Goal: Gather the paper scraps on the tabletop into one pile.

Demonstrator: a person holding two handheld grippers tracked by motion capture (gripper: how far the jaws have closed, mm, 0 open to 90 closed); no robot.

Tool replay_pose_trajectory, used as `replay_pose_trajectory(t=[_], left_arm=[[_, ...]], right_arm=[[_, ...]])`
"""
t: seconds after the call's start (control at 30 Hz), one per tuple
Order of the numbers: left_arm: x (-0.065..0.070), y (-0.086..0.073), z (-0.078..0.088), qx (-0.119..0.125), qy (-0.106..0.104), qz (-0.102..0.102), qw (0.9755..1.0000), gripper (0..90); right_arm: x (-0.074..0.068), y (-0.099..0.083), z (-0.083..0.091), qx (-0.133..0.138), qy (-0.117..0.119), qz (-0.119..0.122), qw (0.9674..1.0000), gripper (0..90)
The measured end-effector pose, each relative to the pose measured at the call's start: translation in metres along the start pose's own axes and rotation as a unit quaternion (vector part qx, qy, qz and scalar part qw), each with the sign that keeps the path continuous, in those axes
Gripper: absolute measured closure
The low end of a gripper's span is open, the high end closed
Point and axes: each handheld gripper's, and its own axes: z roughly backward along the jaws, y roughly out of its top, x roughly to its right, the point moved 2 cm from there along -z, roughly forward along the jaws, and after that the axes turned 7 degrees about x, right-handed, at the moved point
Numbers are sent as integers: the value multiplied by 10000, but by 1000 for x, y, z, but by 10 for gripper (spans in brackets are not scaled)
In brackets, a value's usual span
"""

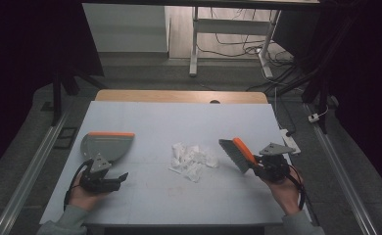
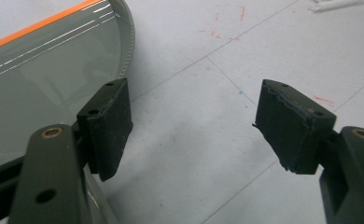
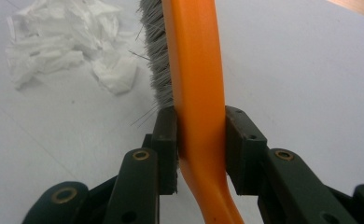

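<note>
Brush [image 3: 196, 70] clamped in right gripper [image 3: 199, 140]; left gripper [image 2: 194, 126] wide, empty. Sweep paper [image 1: 193, 159] low toward dustpan [image 1: 106, 145], bristles flat.

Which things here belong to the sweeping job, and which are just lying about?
Job:
- brush, held in right gripper
- dustpan
- torn paper scraps

Lying about:
- power strip off the table's right edge
- cables on the floor

Two hands, two tongs, lower frame.
Left tongs [image 1: 122, 176], lower left: jaws spread wide, nothing between them, lying level. Right tongs [image 1: 251, 164], lower right: jaws clamped, angled toward frame centre, forearm entering from the bottom edge.
</note>
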Motion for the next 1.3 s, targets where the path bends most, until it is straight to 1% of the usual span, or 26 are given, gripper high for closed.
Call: replay_pose_trajectory(t=[0.07, 0.17, 0.27, 0.33, 0.53, 0.87, 1.3], left_arm=[[0, 0, 0, -1, 4, -10, 10000, 277], [0, 0, 0, 27, 7, -8, 10000, 276], [0, 0, 0, 36, 2, -10, 10000, 277], [0, 0, 0, 39, 0, -20, 10000, 276], [0, 0, 1, 47, 10, -32, 10000, 276], [0, 1, 1, 58, 1, -34, 10000, 276], [0, 1, 1, 58, 3, -41, 10000, 276]], right_arm=[[2, -6, 2, -20, -41, -6, 10000, 675], [4, -13, 6, 24, -78, -29, 10000, 675], [5, -17, 10, 67, -77, -66, 9999, 675], [5, -19, 10, 110, -88, -44, 9999, 675], [4, -18, 9, 167, -85, 44, 9998, 675], [5, -16, 13, 283, -107, -1, 9995, 675], [4, -16, 13, 313, -90, 29, 9995, 675]])
